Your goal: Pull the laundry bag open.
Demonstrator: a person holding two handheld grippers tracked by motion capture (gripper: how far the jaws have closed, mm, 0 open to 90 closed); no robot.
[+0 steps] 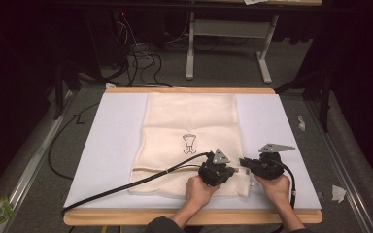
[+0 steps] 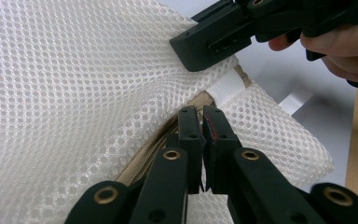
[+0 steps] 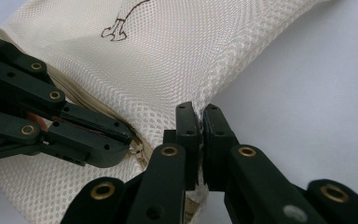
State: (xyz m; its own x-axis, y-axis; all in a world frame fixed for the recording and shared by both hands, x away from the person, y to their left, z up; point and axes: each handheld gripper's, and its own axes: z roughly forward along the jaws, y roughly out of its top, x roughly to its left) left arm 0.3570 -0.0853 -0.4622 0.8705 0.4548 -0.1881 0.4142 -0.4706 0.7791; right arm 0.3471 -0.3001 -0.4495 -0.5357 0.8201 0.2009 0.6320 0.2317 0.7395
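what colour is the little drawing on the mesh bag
Dark brown or black outline on the cream mesh bag; the drawing shows best in the high view.

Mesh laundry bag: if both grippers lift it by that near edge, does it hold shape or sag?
Likely sags: the mesh bag already puckers where the right gripper pinches it. Probably light, being thin open netting. Its zipper edge may stay slightly stiffer.

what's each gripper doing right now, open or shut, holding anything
Left gripper: shut at the zipper of the mesh bag.
Right gripper: shut on the mesh bag's edge.

place: lab | cues: dark curtains (image 1: 9, 58), floor cables (image 1: 141, 60), white-topped table (image 1: 116, 145)
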